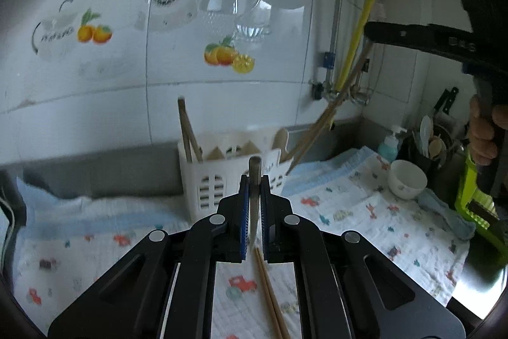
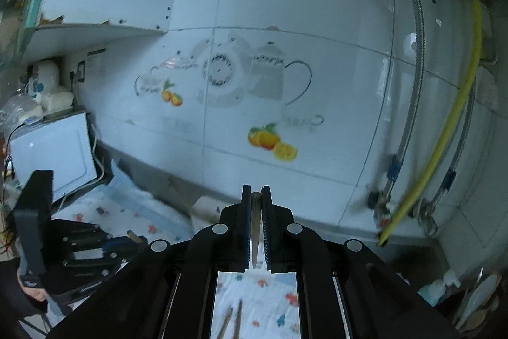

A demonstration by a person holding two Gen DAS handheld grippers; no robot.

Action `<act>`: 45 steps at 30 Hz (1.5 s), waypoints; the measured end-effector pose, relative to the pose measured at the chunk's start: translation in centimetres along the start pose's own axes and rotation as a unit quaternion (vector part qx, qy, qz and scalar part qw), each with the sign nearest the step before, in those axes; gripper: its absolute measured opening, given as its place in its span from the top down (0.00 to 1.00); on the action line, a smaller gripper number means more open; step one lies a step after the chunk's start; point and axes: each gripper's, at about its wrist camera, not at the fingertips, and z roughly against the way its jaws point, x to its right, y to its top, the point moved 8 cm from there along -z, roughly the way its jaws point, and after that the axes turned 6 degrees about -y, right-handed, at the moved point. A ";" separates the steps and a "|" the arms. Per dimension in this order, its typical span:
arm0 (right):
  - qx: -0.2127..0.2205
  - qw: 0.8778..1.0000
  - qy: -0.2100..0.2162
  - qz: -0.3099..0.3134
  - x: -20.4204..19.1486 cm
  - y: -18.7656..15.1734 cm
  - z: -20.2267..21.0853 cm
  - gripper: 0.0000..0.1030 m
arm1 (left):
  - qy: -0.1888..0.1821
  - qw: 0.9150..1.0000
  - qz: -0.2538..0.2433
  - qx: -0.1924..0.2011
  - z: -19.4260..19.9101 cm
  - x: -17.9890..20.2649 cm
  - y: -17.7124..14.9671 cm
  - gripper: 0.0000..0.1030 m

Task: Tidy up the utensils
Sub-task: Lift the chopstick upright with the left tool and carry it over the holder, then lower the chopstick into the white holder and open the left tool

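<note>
My left gripper [image 1: 254, 180] is shut on a slim metal-looking utensil handle [image 1: 254, 196] and holds it upright just in front of the white slotted utensil caddy [image 1: 209, 180]. The caddy holds wooden chopsticks [image 1: 189, 135] at its left and a wooden spoon [image 1: 281, 137] at its right. A pair of chopsticks [image 1: 270, 297] lies on the patterned cloth below the gripper. My right gripper [image 2: 256, 196] is shut on a slim wooden utensil [image 2: 256, 227], raised high facing the tiled wall. It shows in the left wrist view [image 1: 412, 37] with long chopsticks [image 1: 320, 123] hanging from it.
A white bowl [image 1: 407, 180], a soap bottle [image 1: 390, 145], a dark utensil pot [image 1: 428, 145] and a green grater [image 1: 476, 205] stand at the right. A yellow hose [image 1: 358, 30] and pipes run down the wall. A white appliance [image 2: 54, 154] stands at far left.
</note>
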 end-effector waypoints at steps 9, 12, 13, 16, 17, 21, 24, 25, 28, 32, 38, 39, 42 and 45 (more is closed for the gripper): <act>0.011 0.999 -0.024 -0.020 2.2 2.3 -3.4 0.94 | -0.009 1.000 -0.023 0.011 -0.1 0.2 4.1 0.95; -0.010 0.999 -0.024 -0.022 2.4 1.2 -5.2 0.94 | -0.011 0.999 -0.023 0.025 0.2 0.3 5.6 0.95; -0.022 0.999 -0.023 -0.023 2.4 0.5 -6.0 0.94 | -0.012 0.999 -0.022 0.031 0.4 0.3 6.3 0.95; -0.045 0.998 -0.023 -0.022 2.4 -1.3 -7.7 0.94 | -0.010 0.998 -0.028 0.055 1.0 0.6 8.5 0.95; -0.052 0.998 -0.021 -0.023 2.4 -1.9 -8.1 0.94 | -0.010 0.997 -0.032 0.067 1.2 0.8 9.6 0.95; -0.071 0.997 -0.017 -0.023 2.5 -3.5 -9.2 0.94 | -0.003 0.993 -0.046 0.105 1.8 1.2 13.0 0.95; -0.068 0.997 -0.016 -0.024 2.7 -3.9 -9.1 0.91 | 0.013 0.990 -0.061 0.126 1.6 1.1 14.9 0.95; -0.065 0.997 -0.017 -0.024 2.8 -3.9 -8.9 0.89 | 0.016 0.989 -0.061 0.132 1.5 0.9 15.5 0.95; -0.055 0.998 -0.018 -0.024 3.1 -3.9 -8.1 0.86 | 0.022 0.988 -0.058 0.144 0.8 0.2 16.8 0.95; -0.039 0.999 -0.020 -0.020 3.3 -3.9 -6.4 0.86 | 0.025 0.986 -0.049 0.158 -0.3 -0.7 18.0 0.95; -0.027 1.000 -0.006 -0.013 2.9 -4.8 -4.3 0.86 | 0.036 0.984 -0.046 0.168 -2.4 -1.7 19.2 0.95; -0.025 1.000 -0.005 -0.012 2.8 -5.0 -4.2 0.85 | 0.038 0.984 -0.044 0.167 -2.8 -1.9 19.0 0.95; -0.025 1.000 0.000 -0.006 2.3 -6.0 -3.6 0.85 | 0.046 0.985 -0.043 0.163 -3.9 -2.8 18.3 0.95; -0.029 0.999 0.009 -0.010 1.7 -7.2 -3.0 0.85 | 0.049 0.988 -0.038 0.143 -5.3 -3.6 17.0 0.95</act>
